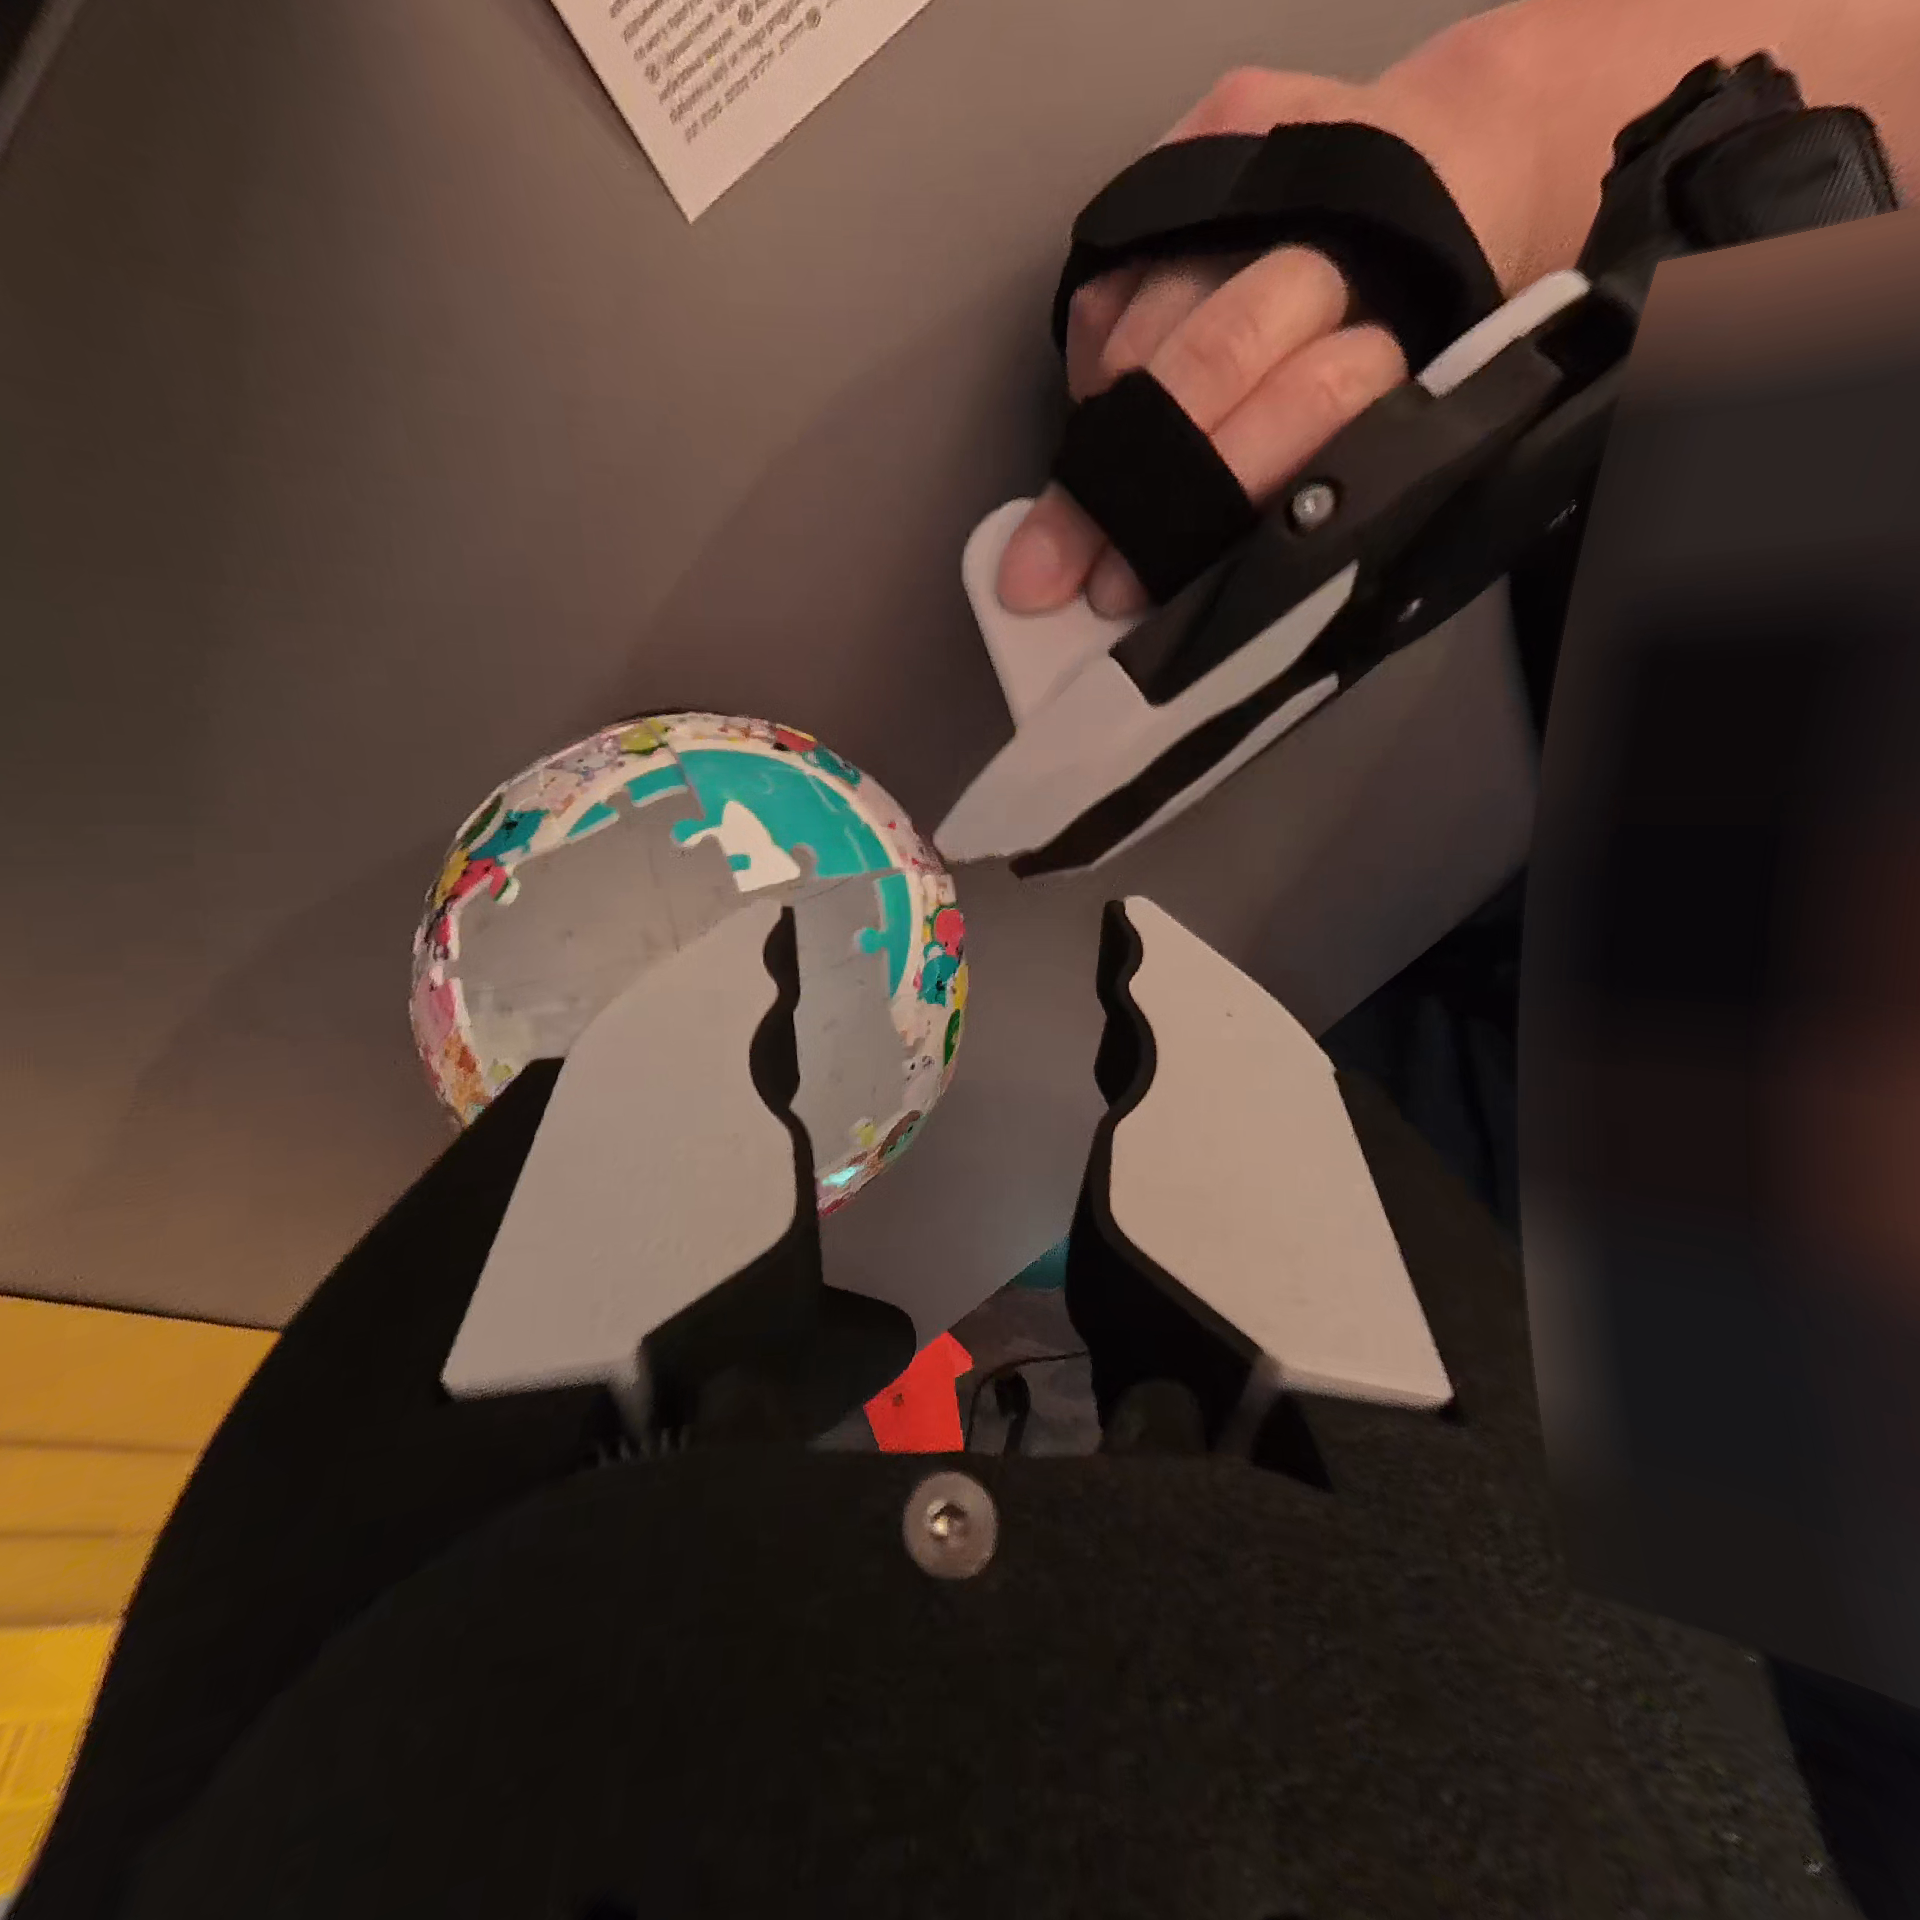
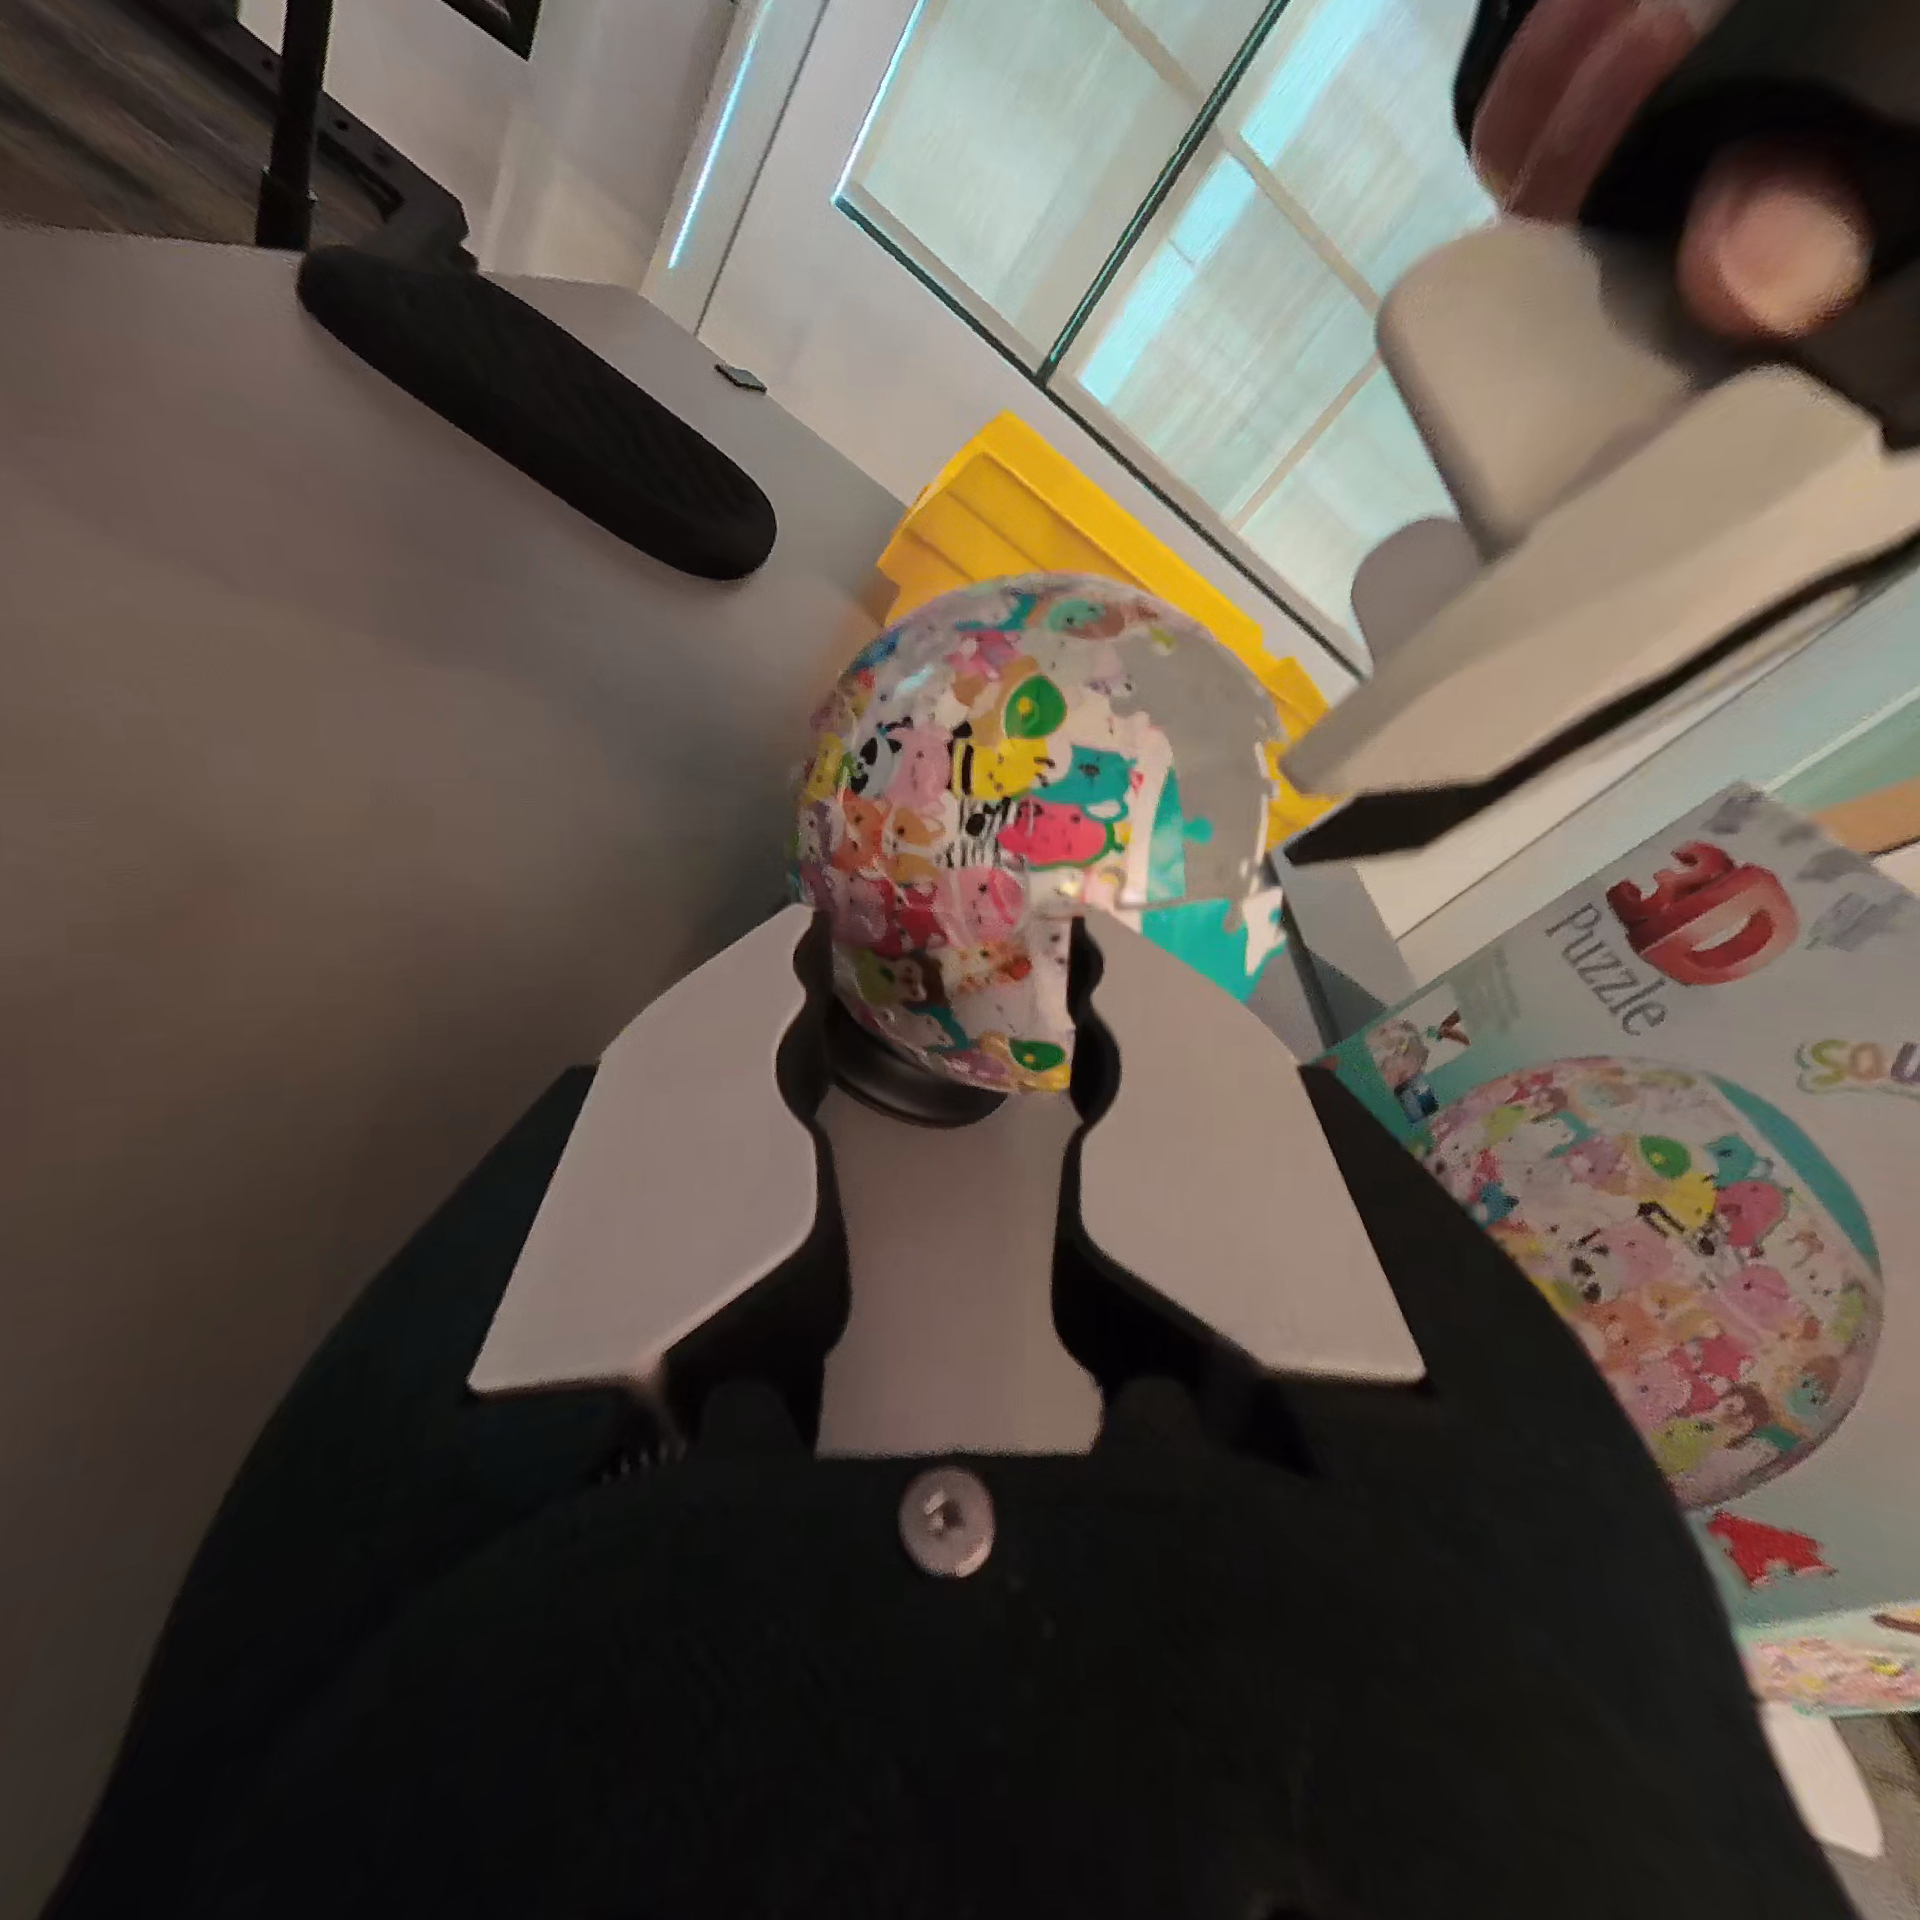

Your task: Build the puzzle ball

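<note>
Left and right wrist views of the partly built puzzle ball (image 1: 686, 956). In my left wrist view, my left gripper (image 1: 951, 914) stands spread, holding nothing; the ball lies just ahead of its left finger (image 1: 665, 1101), which overlaps the ball's lower part, so I cannot tell whether they touch. The ball's open side faces this camera, showing the grey inner faces of the pieces and a teal band near the top. Ahead and to the right, the right gripper (image 1: 987, 852) points at the ball's upper right edge, its tips close together, a hand (image 1: 1195, 416) strapped into its handle. In my right wrist view, my right gripper (image 2: 940, 935) is spread about the lower part of the ball (image 2: 997, 810), which sits on a dark ring stand (image 2: 904, 1096); whether the pads press on it I cannot tell. Right of this gripper lies the puzzle box (image 2: 1621, 1195); beyond the ball, a yellow bin (image 2: 997, 509). The grey table (image 2: 312, 831) extends to the left.
</note>
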The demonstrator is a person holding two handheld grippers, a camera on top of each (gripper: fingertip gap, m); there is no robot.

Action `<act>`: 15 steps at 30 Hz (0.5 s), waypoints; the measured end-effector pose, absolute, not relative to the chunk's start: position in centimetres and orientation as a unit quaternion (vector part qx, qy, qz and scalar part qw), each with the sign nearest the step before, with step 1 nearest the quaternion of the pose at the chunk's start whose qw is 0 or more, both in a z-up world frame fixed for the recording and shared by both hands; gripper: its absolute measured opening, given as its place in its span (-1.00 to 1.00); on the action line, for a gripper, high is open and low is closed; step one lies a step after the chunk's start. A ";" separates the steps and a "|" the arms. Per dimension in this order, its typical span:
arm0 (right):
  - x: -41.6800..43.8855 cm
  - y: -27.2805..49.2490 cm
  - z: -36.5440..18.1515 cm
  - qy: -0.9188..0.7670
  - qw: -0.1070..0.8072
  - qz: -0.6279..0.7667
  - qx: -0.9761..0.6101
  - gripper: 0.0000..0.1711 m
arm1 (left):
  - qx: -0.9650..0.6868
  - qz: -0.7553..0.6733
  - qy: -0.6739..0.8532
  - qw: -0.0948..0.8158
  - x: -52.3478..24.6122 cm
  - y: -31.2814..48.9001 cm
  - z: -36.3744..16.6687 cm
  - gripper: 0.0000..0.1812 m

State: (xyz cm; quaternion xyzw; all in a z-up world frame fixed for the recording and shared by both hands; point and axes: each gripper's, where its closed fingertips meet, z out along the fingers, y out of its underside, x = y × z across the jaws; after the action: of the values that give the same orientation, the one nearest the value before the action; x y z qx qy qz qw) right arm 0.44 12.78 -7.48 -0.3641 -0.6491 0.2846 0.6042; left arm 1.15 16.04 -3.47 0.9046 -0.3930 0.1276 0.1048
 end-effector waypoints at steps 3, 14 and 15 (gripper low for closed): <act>0.5 13.7 -7.8 -0.640 0.589 0.306 -0.387 -0.49 | 0.912 0.125 -0.376 0.107 0.2 16.8 -3.6 -0.41; 0.5 14.8 -6.7 -0.595 0.562 0.402 -0.411 -0.50 | 0.899 0.111 -0.389 0.166 -0.6 15.5 -4.6 -0.57; 0.6 14.8 -6.6 -0.592 0.564 0.403 -0.411 -0.52 | 0.897 0.107 -0.392 0.172 -0.7 15.4 -4.7 -0.62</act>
State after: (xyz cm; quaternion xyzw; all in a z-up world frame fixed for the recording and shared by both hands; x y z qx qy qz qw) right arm 0.60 14.84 -6.59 -0.4112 -0.5920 0.4026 0.5642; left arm -0.68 15.45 -4.72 0.8974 -0.3921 0.1072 0.1715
